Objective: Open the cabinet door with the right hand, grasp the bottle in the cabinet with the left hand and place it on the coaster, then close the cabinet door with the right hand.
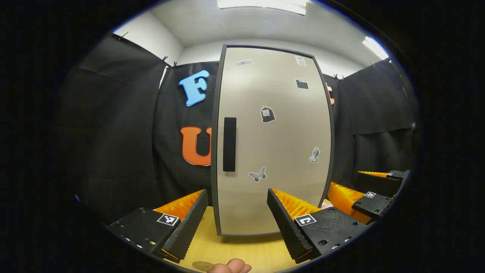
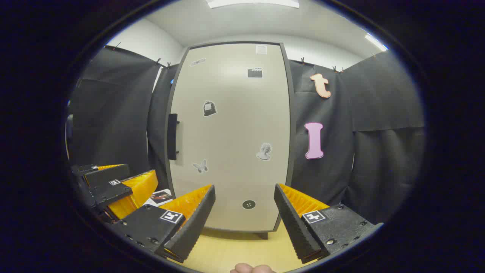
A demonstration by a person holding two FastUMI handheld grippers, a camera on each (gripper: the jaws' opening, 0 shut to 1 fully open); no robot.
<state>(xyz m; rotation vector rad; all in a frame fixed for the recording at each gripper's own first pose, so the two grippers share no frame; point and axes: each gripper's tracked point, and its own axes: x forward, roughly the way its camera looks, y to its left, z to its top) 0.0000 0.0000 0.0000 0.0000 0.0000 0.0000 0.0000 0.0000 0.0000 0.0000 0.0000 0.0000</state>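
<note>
One cabinet (image 1: 273, 144) is seen standing on the wooden counter (image 1: 235, 250), its door (image 2: 231, 136) shut, so its contents are hidden and the bottle cannot be located. One dark handle (image 1: 229, 144) is set at the door's left edge. The left gripper (image 1: 237, 220) is held before the door, jaws spread apart and empty. The right gripper (image 2: 244, 220) is likewise held agape, nothing between. A round disc (image 1: 201, 265) at the counter's near edge is possibly the coaster.
</note>
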